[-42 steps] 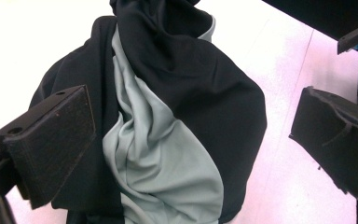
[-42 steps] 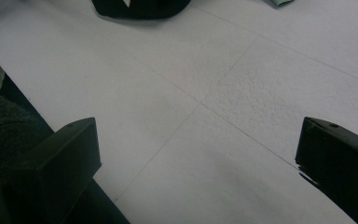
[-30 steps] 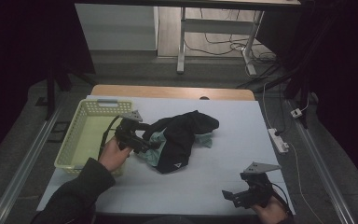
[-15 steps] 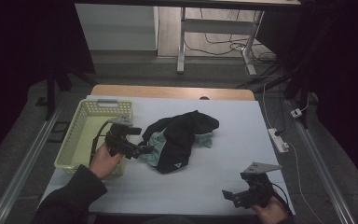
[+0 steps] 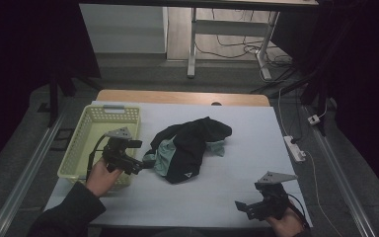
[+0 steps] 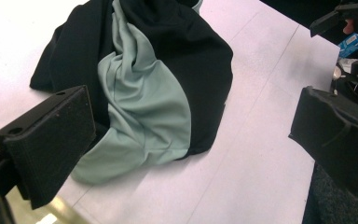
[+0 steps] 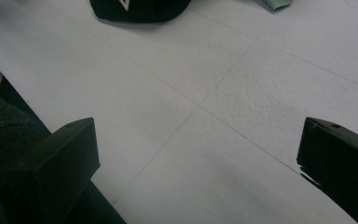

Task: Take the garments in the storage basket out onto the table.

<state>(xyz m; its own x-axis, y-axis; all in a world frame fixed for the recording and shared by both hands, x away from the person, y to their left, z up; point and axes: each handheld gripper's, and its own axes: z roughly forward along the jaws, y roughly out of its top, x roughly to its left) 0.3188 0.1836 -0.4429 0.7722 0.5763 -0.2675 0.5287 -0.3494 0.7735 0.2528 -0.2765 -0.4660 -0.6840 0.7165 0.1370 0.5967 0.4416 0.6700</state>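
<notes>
A: What sits farthest left on the table [image 5: 237,197]?

B: A pale yellow basket [image 5: 81,143], along the left edge. The left gripper [image 5: 137,167] is held over the basket's right rim, near its near corner, jaws pointing right.

A: Are those jaws clenched on anything?

B: No. In the left gripper view they stand wide apart with nothing between them, and the garment [image 6: 144,84] lies just ahead.

A: And the garment itself?

B: A crumpled heap of black cloth with a pale green lining [image 5: 164,157] showing, lying on the white surface around the middle of the table, just right of the basket. The green part faces the left gripper; I cannot tell whether the jaw tips touch it. A small white mark shows on its near black edge.

A: Farther right?

B: The right gripper [image 5: 242,207] is at the near right corner, well apart from the garment. Its jaws are released too, spread wide over bare table in the right gripper view.
</notes>
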